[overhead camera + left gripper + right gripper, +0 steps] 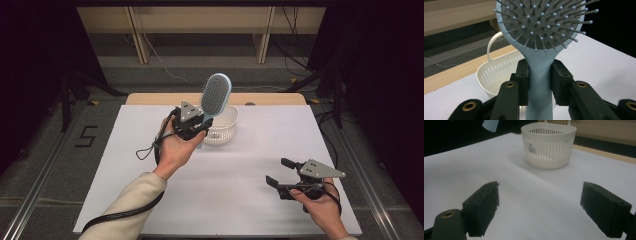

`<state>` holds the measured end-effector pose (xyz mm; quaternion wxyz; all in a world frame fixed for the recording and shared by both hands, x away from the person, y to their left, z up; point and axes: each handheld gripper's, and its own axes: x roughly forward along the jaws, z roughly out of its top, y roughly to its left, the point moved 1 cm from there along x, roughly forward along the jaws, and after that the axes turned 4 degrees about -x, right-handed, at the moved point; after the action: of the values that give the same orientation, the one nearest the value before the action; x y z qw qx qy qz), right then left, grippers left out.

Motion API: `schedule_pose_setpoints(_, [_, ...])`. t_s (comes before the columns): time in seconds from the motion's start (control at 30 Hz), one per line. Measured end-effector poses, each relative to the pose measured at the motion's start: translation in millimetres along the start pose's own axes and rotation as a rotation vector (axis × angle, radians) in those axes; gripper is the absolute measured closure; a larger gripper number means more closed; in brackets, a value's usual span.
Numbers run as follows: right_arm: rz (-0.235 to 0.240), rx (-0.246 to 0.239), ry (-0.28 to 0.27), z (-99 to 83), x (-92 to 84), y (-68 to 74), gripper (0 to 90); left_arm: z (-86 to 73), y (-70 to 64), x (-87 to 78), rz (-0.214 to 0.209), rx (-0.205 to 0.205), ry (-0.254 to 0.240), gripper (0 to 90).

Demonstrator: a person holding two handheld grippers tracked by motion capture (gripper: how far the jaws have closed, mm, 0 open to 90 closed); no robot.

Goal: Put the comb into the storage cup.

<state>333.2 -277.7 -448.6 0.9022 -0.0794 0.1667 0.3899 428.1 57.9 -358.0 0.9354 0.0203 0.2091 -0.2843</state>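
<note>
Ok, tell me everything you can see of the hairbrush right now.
The hairbrush is pale blue, plastic by its look, with an oval head and a grey pad of ball-tipped bristles. It stands upright, head up, lifted off the table. The left gripper is shut on its handle just below the head, one pad on each side. It hangs beside the white slotted basket, on the near side, not in it. The handle's lower end is hidden.

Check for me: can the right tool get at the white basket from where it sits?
Probably yes. The right tool is open and holds nothing, and bare table lies between it and the white basket. The hairbrush is up in the left tool.
</note>
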Motion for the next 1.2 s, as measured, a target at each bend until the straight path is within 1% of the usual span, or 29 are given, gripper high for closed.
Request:
schedule_pose_setpoints(0.3, [0.0,0.0,-0.001,0.0,-0.4,-0.1,16.0,2.7,0.8,1.0,0.001,-0.003,-0.009,69.5])
schedule_pose_setpoints(0.57, [0.0,-0.004,0.001,0.5,-0.2,0.9,16.0,2.6,1.1,3.1,0.004,0.0,-0.009,69.5])
schedule_pose_setpoints(0.7, [0.0,-0.009,-0.003,0.7,-0.4,0.8,15.9,3.0,1.5,3.3,0.005,-0.004,-0.013,69.5])
schedule_pose_setpoints(1.2, [0.005,-0.009,-0.001,0.9,-0.1,1.8,15.9,2.2,3.6,7.3,0.009,-0.001,-0.02,69.5])
